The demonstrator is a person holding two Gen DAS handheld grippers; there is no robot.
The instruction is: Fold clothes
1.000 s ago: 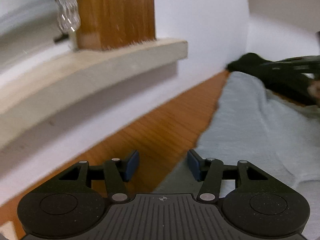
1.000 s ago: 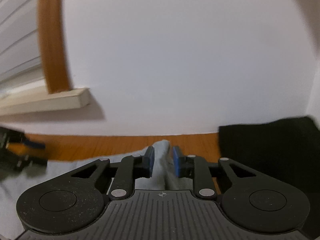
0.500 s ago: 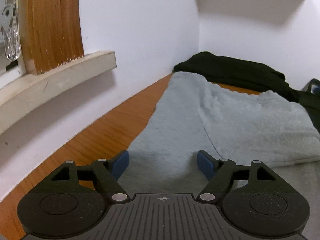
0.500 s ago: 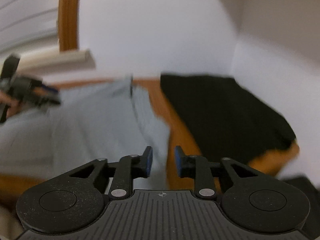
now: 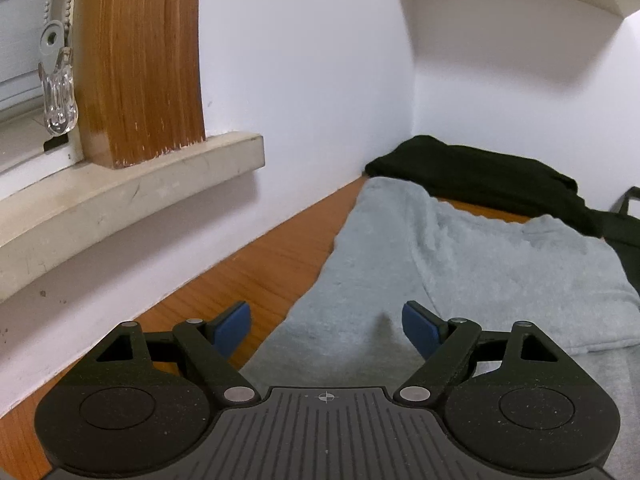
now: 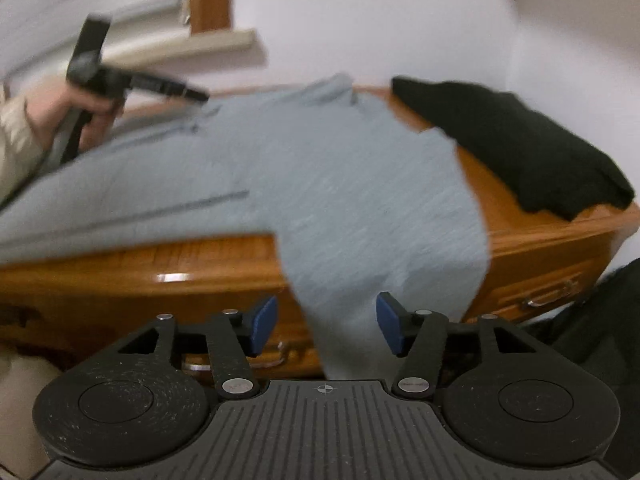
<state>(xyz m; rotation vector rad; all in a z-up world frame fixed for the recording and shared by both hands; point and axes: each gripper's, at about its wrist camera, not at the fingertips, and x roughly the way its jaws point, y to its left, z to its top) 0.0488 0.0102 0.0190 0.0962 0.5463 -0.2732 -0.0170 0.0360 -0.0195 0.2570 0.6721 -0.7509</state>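
Jaws spread wide on left gripper (image 5: 326, 328), opening on right gripper (image 6: 326, 324), pinching nothing.
Grey garment (image 6: 320, 184) flat across wooden desk (image 6: 140, 264), one flap spilling over front edge between right pads; black garment (image 6: 516, 144) heaped at two o'clock; left pads hovering over grey cloth.
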